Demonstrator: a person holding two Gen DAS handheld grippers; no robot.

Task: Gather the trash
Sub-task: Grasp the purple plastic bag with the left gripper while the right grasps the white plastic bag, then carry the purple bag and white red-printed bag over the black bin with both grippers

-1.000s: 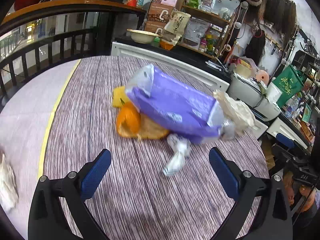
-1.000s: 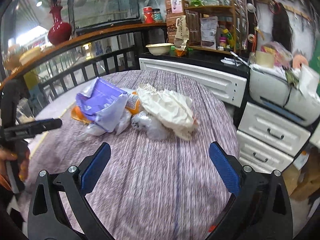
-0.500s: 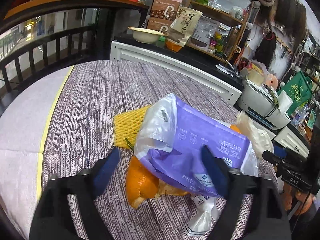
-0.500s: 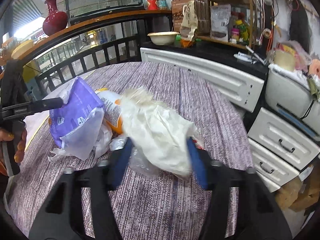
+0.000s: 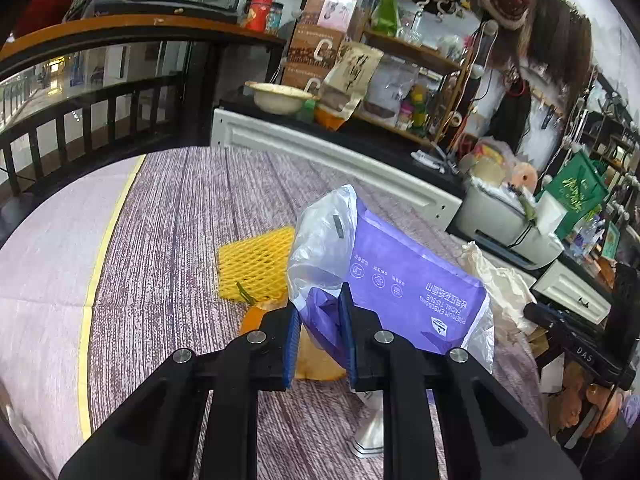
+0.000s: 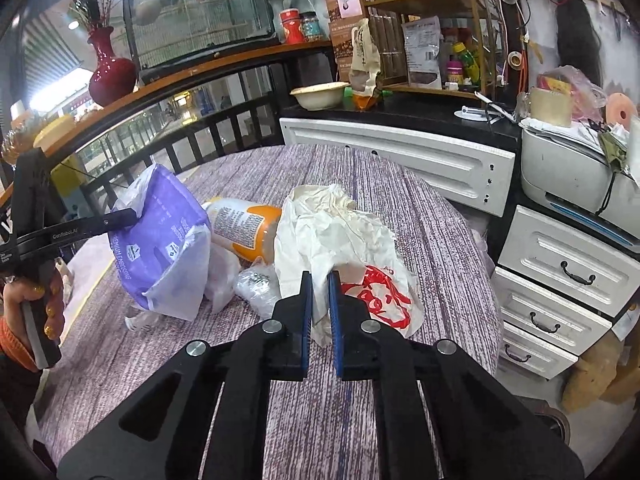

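Both fisheye views are sharp w/ no motion blur – print on the purple tissue pack [image 5: 404, 280] reads clearly in the left wrist view. Light is bright, even, mostly from overhead, w/ a glare streak at top left of the right wrist view above the red vase [image 6: 110, 74], and only soft shadows on the striped tablecloth [image 6: 420, 216]. Strong barrel distortion bends the railing [image 5: 92, 108] and the cabinet drawers [image 6: 560, 280], and corners go black – heavy vignette.
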